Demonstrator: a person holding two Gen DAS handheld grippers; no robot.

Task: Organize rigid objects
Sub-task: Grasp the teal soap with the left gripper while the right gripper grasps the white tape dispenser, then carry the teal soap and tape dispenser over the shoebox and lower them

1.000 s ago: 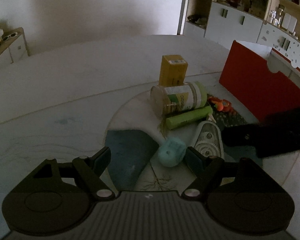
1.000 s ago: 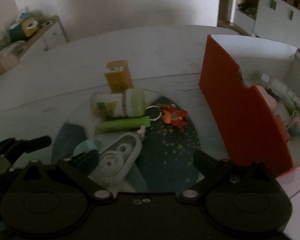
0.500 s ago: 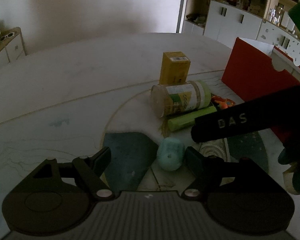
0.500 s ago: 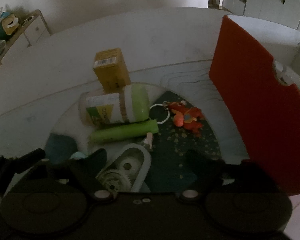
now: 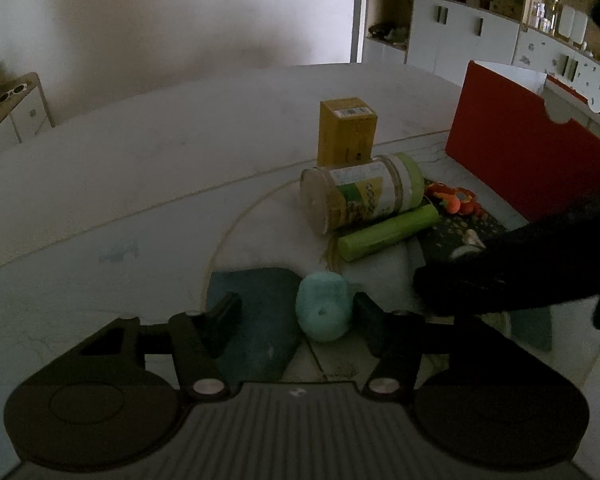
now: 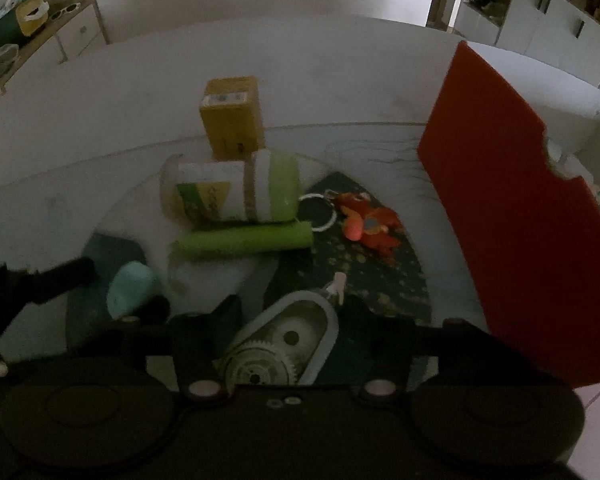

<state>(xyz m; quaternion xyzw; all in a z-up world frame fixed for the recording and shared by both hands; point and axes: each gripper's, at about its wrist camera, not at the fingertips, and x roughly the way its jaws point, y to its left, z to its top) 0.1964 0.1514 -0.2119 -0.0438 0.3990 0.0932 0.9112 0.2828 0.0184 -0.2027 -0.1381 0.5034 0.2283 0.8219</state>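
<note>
My left gripper (image 5: 296, 316) hangs low over the table, its jaws closing around a small teal lump (image 5: 324, 312). The lump lies against the right finger (image 5: 370, 320), and a gap remains at the left finger. My right gripper (image 6: 290, 316) straddles a white oval toy with grey gears (image 6: 288, 336), jaws closing, with small gaps still showing at both pads. Behind them lie a jar with a green lid (image 6: 236, 192) on its side, a green tube (image 6: 244, 240), an upright yellow box (image 6: 232, 118) and an orange keychain figure (image 6: 368, 220).
A tall red-walled box (image 6: 520, 208) stands open-topped at the right, close to the right gripper. The objects rest on a round patterned inlay (image 5: 256, 216) of the pale table. Cupboards and shelves line the far wall.
Both pairs of jaws have narrowed. The right gripper has sunk over the gear toy, which now sits between its fingers. The left gripper has stayed put around the teal lump.
</note>
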